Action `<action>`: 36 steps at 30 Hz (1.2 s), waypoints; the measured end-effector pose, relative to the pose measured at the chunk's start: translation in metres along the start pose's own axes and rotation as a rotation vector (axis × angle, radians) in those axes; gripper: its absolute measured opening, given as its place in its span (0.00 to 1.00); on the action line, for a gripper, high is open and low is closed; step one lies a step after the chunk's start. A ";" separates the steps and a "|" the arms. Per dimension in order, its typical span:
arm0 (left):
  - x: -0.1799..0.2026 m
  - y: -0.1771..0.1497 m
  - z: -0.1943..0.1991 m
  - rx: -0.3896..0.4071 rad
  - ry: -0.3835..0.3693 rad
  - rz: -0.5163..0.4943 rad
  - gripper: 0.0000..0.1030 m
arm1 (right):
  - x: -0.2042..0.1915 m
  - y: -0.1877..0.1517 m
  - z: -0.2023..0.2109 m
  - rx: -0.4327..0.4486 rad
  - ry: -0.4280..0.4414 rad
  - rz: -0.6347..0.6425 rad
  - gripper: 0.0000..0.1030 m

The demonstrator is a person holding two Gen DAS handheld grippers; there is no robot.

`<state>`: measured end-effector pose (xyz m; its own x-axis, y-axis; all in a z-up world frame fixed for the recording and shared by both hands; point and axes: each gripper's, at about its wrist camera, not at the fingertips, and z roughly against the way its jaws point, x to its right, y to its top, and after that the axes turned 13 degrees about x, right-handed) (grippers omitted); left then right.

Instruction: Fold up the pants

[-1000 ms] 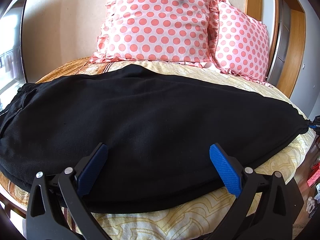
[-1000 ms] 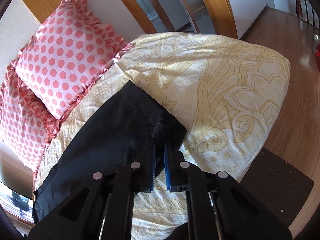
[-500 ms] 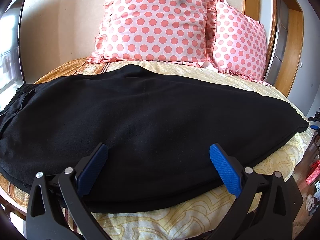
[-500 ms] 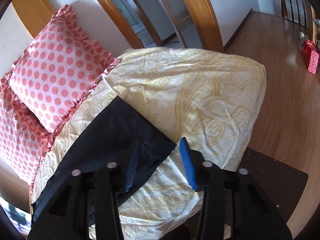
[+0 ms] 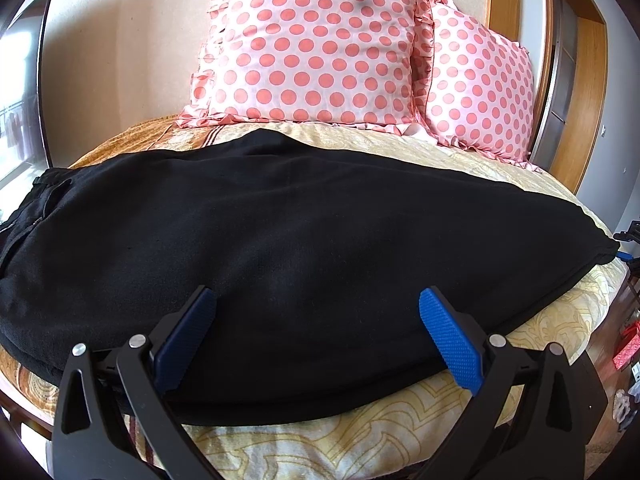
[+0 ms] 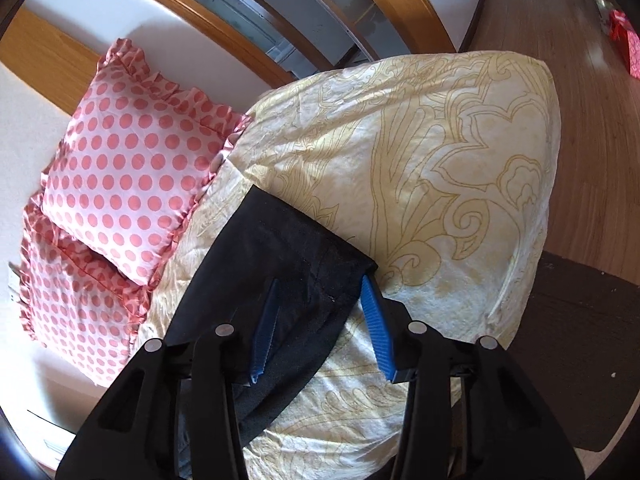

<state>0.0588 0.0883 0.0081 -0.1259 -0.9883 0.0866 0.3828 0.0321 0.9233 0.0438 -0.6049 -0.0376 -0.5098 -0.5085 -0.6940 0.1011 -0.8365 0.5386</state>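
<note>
Dragging is the main risk, I judge: the black pants [image 5: 288, 240], lying flat across the yellow bedspread [image 5: 560, 316] through the middle of the left view, could bunch or slide if only the top layer of the hem [image 6: 320, 256] is pinched. The right gripper [image 6: 320, 328], at lower centre of its frame, is spread wide, straddling that hem corner, clamping nothing. The left gripper [image 5: 316, 336], low in its frame, hovers released over the near edge, fingers wide, pointing toward the pillows [image 5: 316, 48].

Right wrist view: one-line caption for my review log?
Open right gripper poised over the hem end of black pants lying flat on a yellow patterned bedspread.
</note>
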 end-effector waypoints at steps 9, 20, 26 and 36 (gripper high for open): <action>0.000 -0.001 0.001 0.006 -0.004 -0.009 0.98 | -0.005 -0.001 -0.004 -0.012 -0.026 0.017 0.26; -0.001 0.000 0.002 0.015 -0.014 0.002 0.98 | -0.095 -0.013 0.012 0.070 0.193 0.223 0.12; -0.003 0.000 0.002 0.023 -0.005 0.003 0.98 | -0.221 -0.079 0.021 -0.067 0.550 0.359 0.12; -0.015 0.006 0.016 0.035 -0.044 0.111 0.98 | -0.333 -0.361 0.001 -0.718 0.782 0.727 0.11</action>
<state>0.0486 0.1054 0.0181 -0.1251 -0.9708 0.2048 0.3642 0.1471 0.9196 0.1768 -0.1337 -0.0002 0.4657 -0.6714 -0.5764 0.7026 -0.1154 0.7021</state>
